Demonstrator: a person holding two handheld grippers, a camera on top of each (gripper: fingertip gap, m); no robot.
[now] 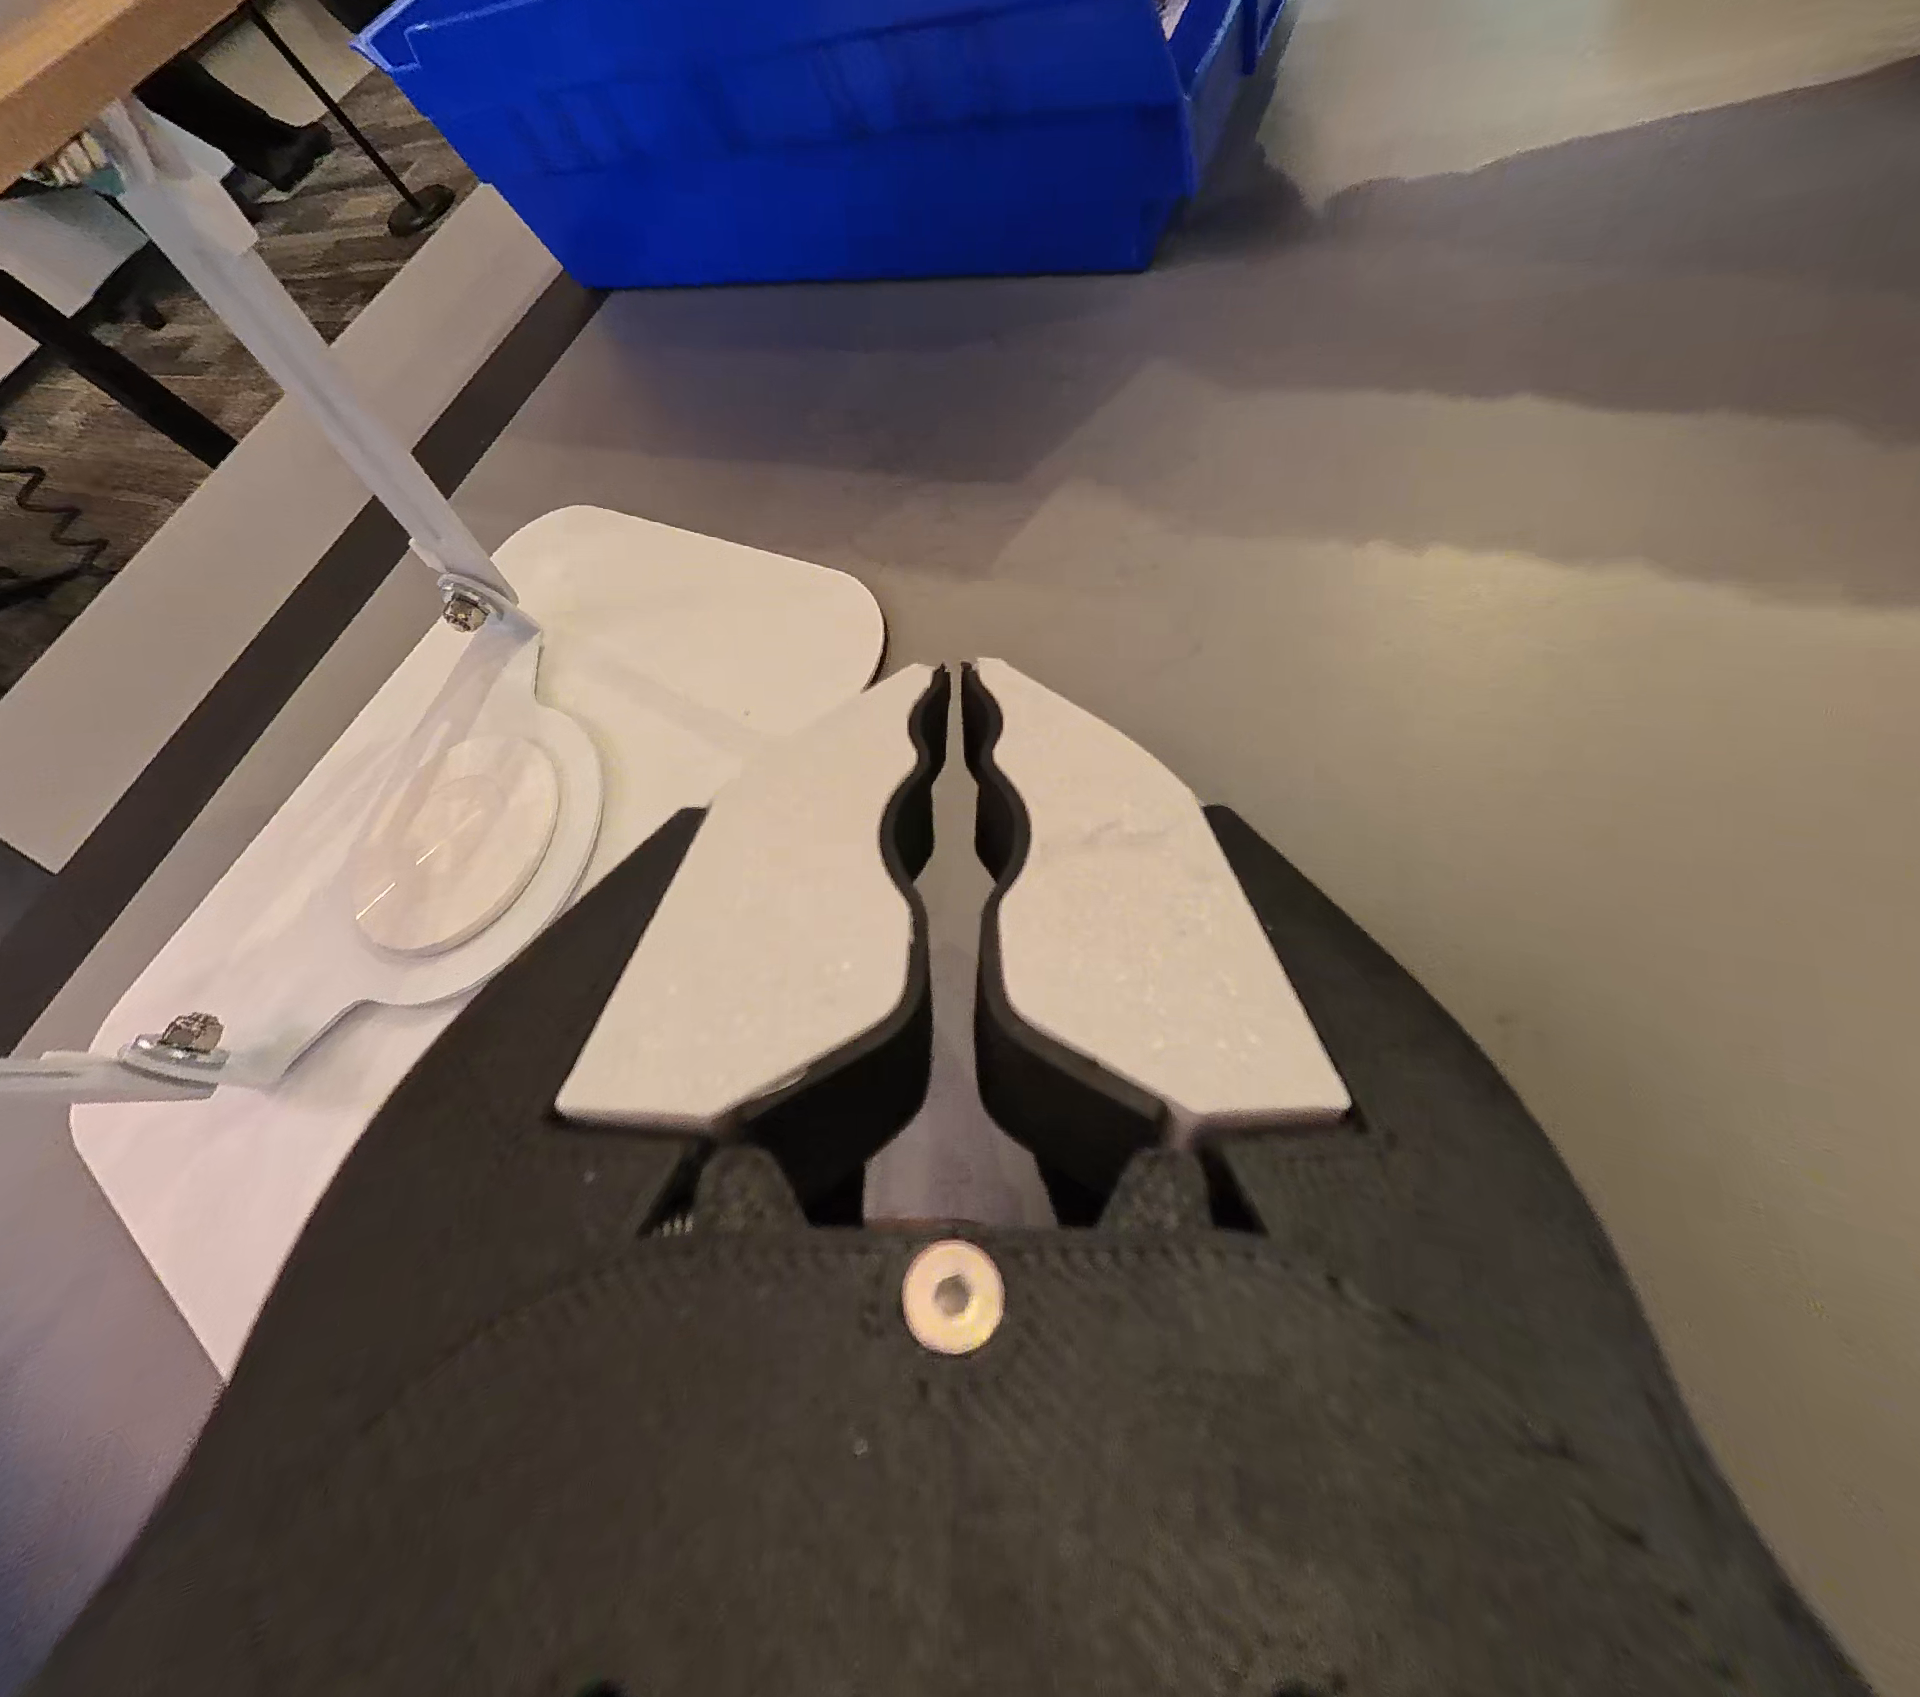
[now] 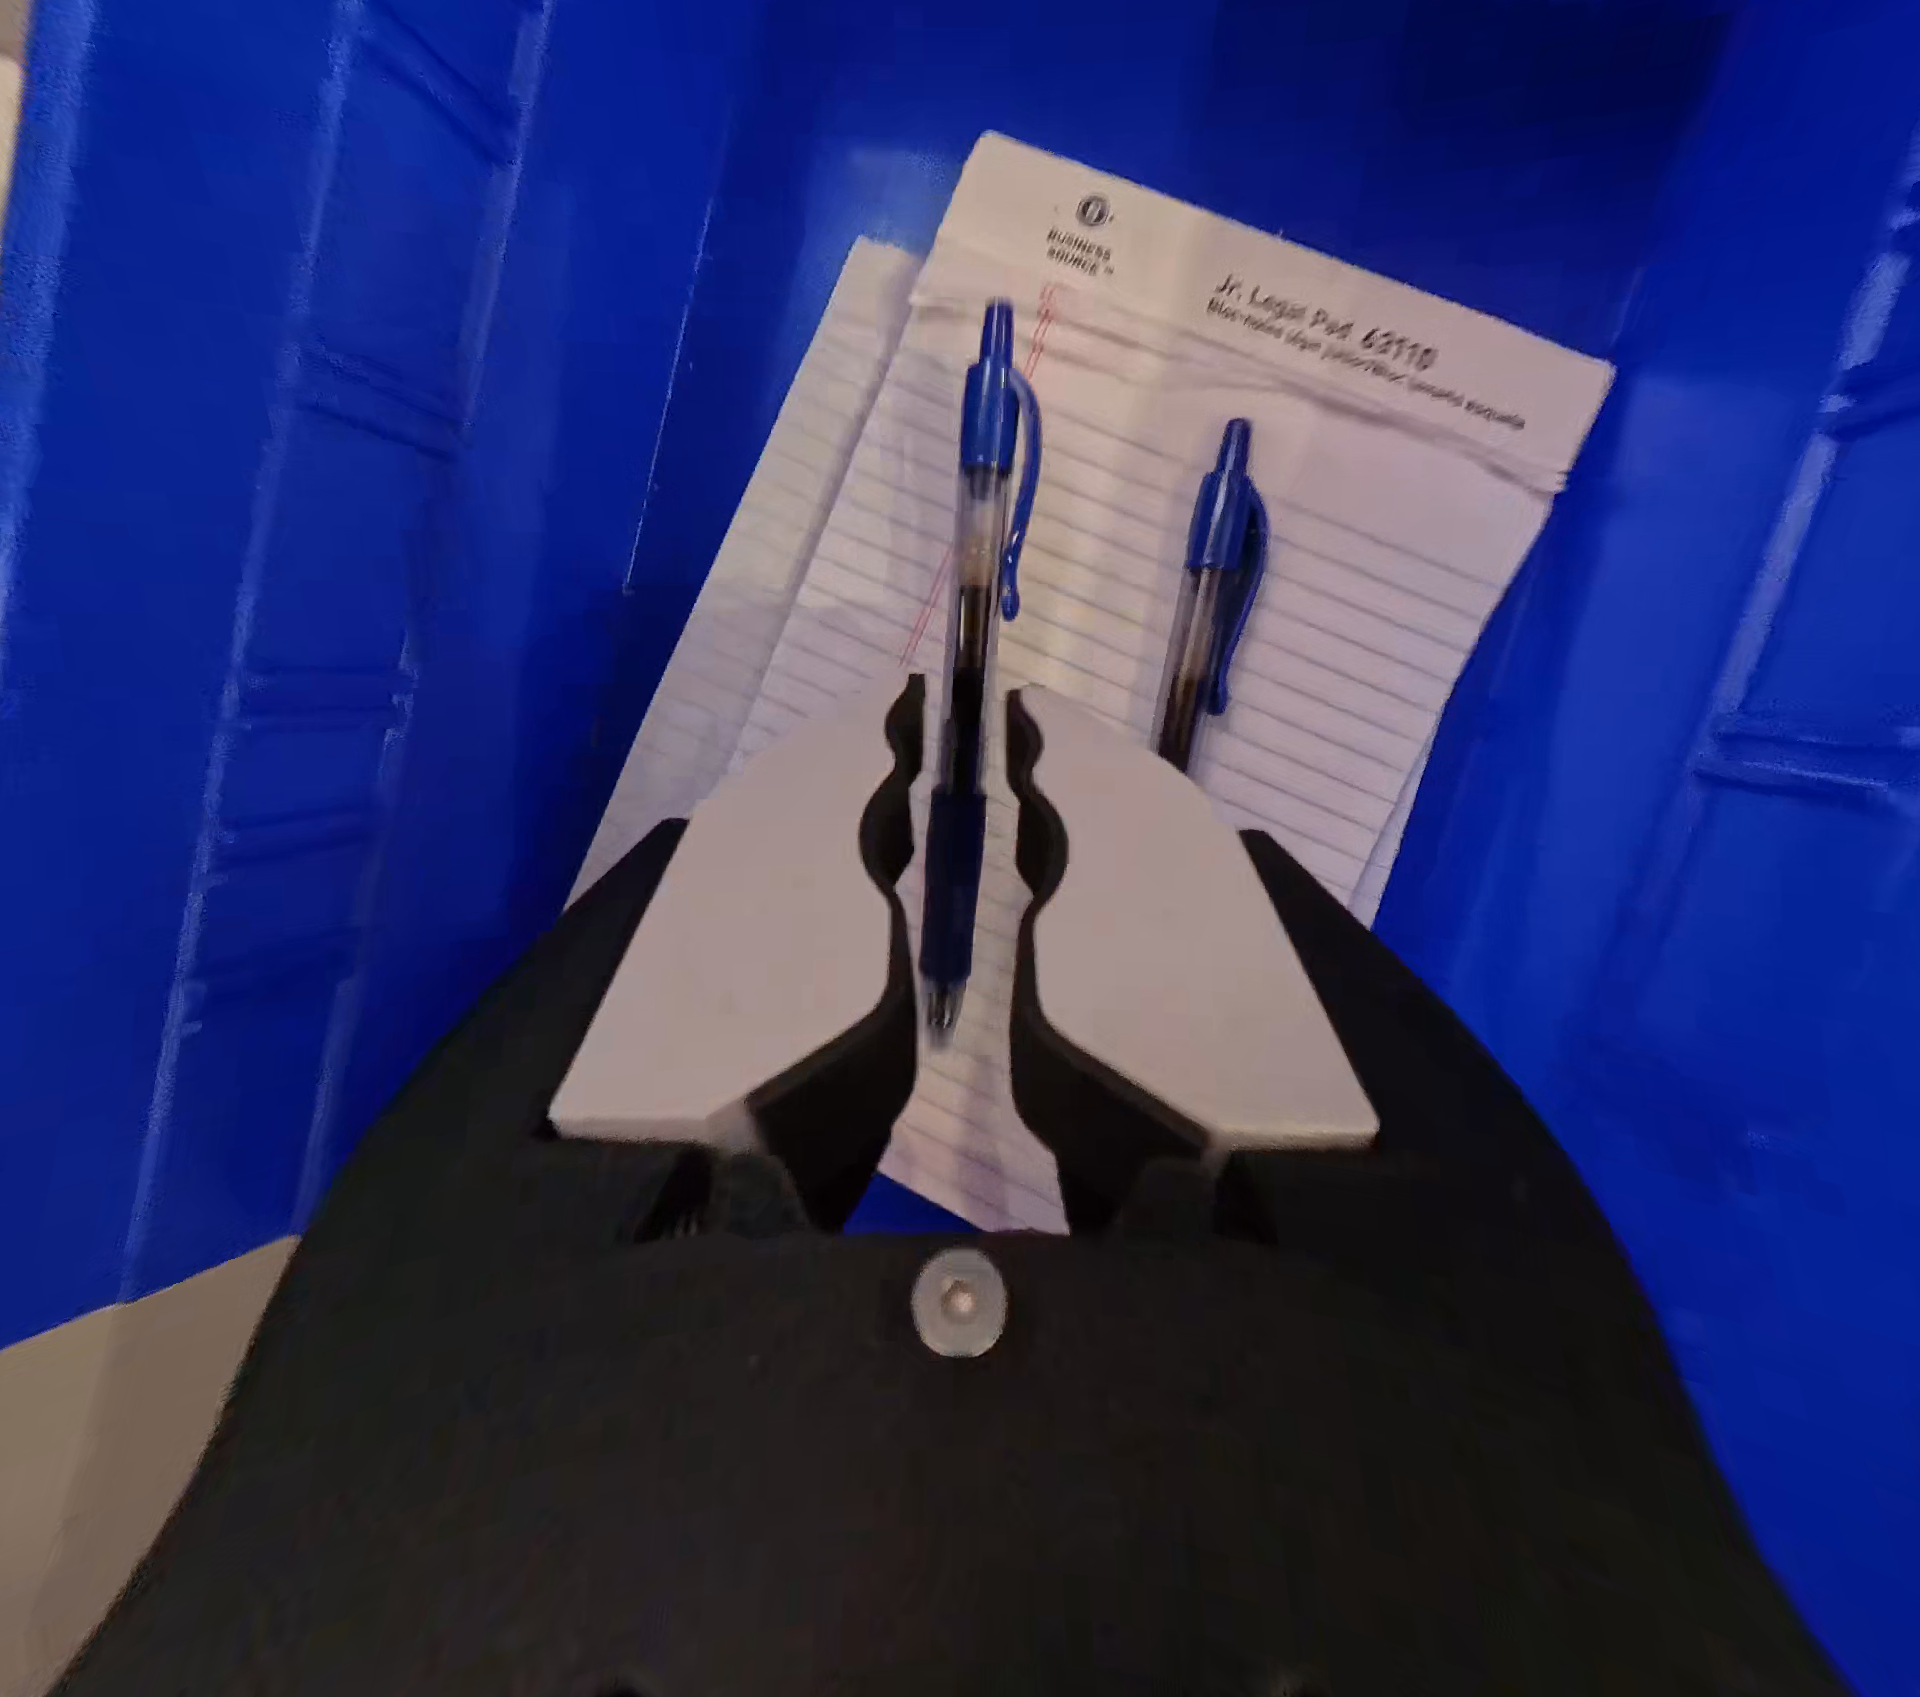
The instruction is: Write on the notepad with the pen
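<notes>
1. While my right gripper reaches into the blue bin, its fingers flank a blue pen w/ gaps both sides, not clamped.
2. Notepad lies beneath; 2nd pen on it, right.
3. Left gripper together, bare, over table.

The inside of a blue bin is seen, its ribbed walls filling the view. A white lined notepad is laid tilted on the bin floor, with a second lined sheet tucked under its left edge. A blue pen is rested on the notepad, clip to the right. Another blue pen is seen lengthwise between the fingers of the right gripper, tip pointed back toward the camera. A narrow gap is visible on each side of its barrel, so it is not pressed. A strip of pale bench is shown at lower left.
</notes>
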